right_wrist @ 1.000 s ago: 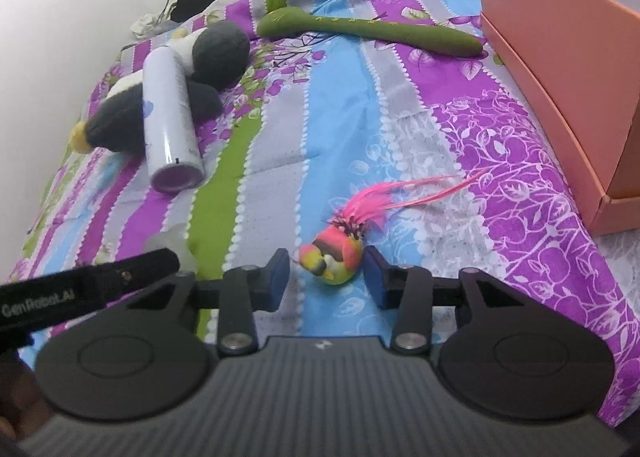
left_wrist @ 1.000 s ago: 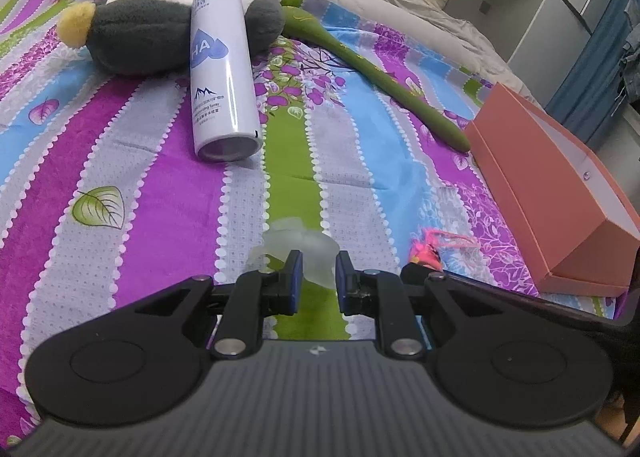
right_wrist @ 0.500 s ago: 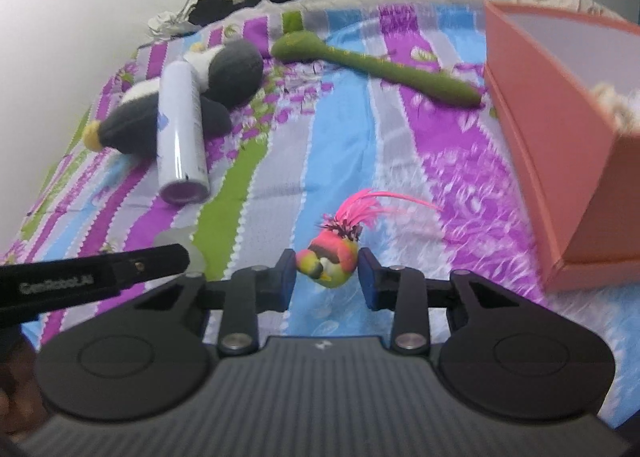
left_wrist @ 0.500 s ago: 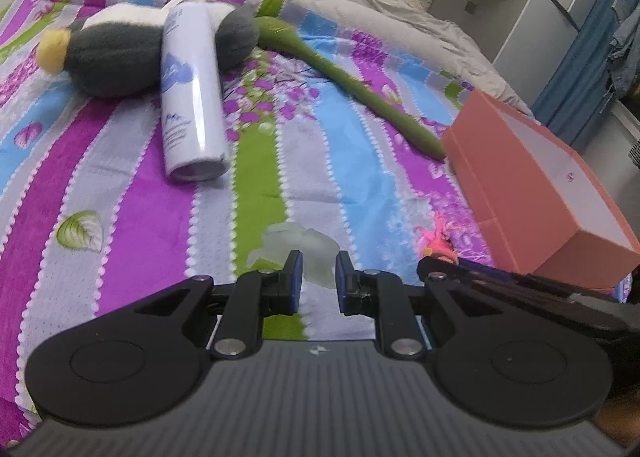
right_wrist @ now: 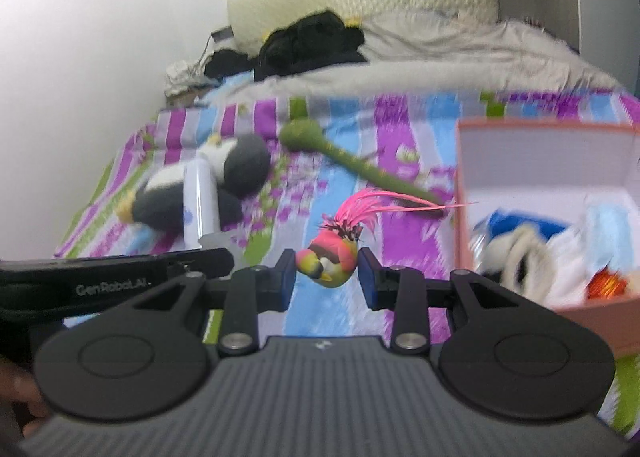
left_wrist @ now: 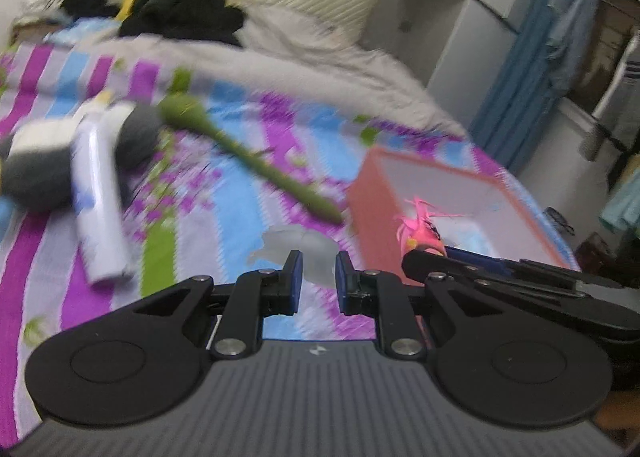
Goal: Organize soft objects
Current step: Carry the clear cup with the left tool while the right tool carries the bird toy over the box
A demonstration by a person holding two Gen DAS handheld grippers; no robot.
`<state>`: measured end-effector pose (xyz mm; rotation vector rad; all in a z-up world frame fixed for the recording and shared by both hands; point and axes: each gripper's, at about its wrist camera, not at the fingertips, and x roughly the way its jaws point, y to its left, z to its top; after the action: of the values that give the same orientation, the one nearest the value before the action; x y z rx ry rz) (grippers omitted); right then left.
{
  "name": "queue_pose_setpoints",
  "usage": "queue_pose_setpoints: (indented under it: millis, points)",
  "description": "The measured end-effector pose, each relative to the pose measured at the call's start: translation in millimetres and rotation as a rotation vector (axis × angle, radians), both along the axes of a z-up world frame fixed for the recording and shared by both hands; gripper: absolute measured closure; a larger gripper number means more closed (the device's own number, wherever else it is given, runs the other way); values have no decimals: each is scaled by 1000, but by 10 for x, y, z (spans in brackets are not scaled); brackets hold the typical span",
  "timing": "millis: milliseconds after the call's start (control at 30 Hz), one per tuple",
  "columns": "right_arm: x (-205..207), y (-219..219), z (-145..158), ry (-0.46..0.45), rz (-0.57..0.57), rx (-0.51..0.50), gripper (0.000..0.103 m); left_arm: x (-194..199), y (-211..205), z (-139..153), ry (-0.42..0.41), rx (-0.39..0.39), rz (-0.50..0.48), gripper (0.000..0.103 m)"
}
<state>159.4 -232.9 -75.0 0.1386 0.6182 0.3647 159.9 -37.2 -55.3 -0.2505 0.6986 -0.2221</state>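
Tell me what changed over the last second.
Both grippers rose off the striped bedspread. The right gripper closed on the colourful pink-feathered bird toy and lifted it; the left gripper lifted its translucent whitish soft piece. Spray can, penguin and box stayed.

Small bird toy [right_wrist: 330, 259], pink-and-yellow body, pink feather tail: clamped between gripper pads, just left of the orange box [right_wrist: 472, 241]. Translucent soft piece [left_wrist: 298, 243]: pinched, also left of box.
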Motion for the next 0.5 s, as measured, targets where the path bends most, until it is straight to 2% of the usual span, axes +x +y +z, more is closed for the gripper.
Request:
queue_pose_setpoints:
  millis: [300, 500]
  points:
    - [28, -532, 683, -125, -58, -19, 67, 151, -629, 786, -108, -18, -91, 83]
    - [176, -925, 882, -166, -116, -41, 67, 394, -1150, 1075, -139, -36, -161, 82]
